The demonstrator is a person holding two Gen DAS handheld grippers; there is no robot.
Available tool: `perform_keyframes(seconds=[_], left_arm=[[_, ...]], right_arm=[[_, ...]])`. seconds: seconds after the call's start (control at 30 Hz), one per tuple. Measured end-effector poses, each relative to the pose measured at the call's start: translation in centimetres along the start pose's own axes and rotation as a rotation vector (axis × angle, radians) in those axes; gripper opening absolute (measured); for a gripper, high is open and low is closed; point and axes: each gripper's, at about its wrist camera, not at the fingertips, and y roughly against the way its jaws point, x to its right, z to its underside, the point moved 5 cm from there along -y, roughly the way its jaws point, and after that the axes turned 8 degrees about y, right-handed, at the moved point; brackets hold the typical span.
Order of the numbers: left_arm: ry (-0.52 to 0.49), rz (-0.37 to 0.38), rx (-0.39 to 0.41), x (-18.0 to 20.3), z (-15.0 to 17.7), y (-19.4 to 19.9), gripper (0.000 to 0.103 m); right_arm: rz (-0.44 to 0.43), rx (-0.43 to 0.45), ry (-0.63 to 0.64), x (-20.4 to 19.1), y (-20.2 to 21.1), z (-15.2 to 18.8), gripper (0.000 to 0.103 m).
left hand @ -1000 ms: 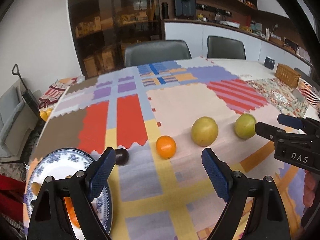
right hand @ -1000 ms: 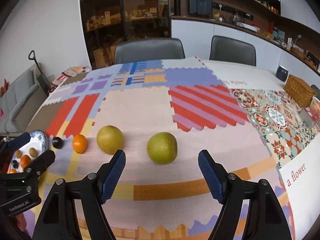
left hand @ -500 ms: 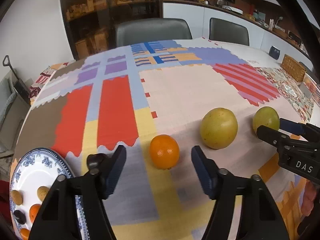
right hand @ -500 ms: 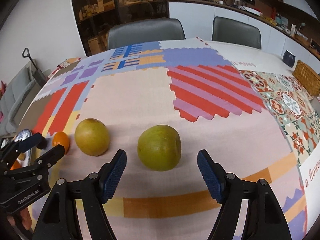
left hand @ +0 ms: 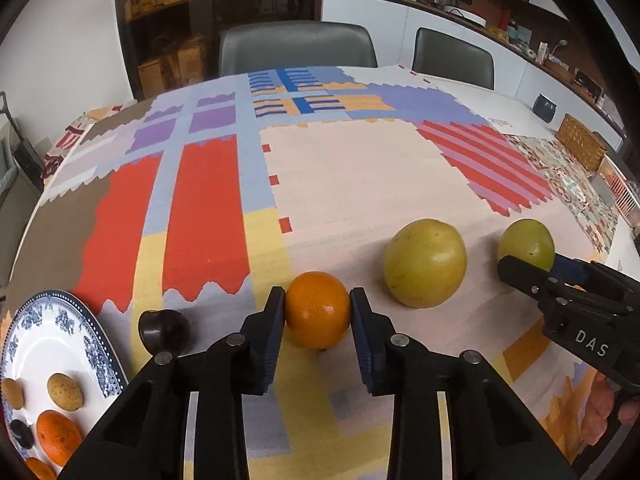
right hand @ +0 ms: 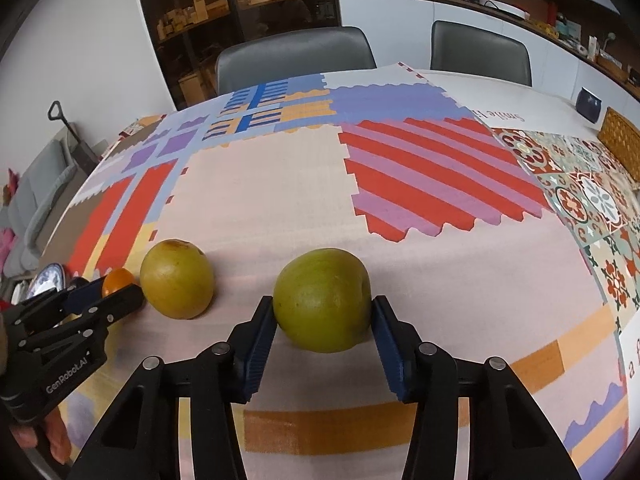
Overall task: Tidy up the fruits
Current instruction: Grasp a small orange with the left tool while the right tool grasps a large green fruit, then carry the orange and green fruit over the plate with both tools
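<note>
Left gripper (left hand: pixel 318 314): jaws just closed in, pads now pressing both flanks of orange (left hand: pixel 318 310), dead centre at 12 o'clock, fruit on cloth. Right gripper (right hand: pixel 323 322): jaws just narrowing, pads touching green fruit (right hand: pixel 323 300) both sides, also 12 o'clock. Yellow-green fruit (left hand: pixel 425 262) free between the two grips. Dark plum (left hand: pixel 163 330) at 9 o'clock of orange. Plate (left hand: pixel 80 312) at 8 o'clock, nearer left hand, so orange likely goes there after lift. Round fruit, no long axis.
</note>
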Motion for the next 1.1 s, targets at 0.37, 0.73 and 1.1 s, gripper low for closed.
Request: perform_keyframes(seconds=[0.37,0.73,1.1], left_arm=[[0.014,0.031,0.054,0.7,-0.2,4.2,0.032],[0.072,0.048,0.128,-0.7,0.2,9.8,0.032],[0.117,0.015,0.227,-4.0,0.6,15.4,0.032]], right_arm=[[-0.047,0.063,0.012,-0.8,3.5,-0.3,0.049],[-0.116,0.157,0.093,-4.5,9.1,-1.2,0.049],[-0.192,0.230,0.166,-9.4,13.3,-1.8,0.049]])
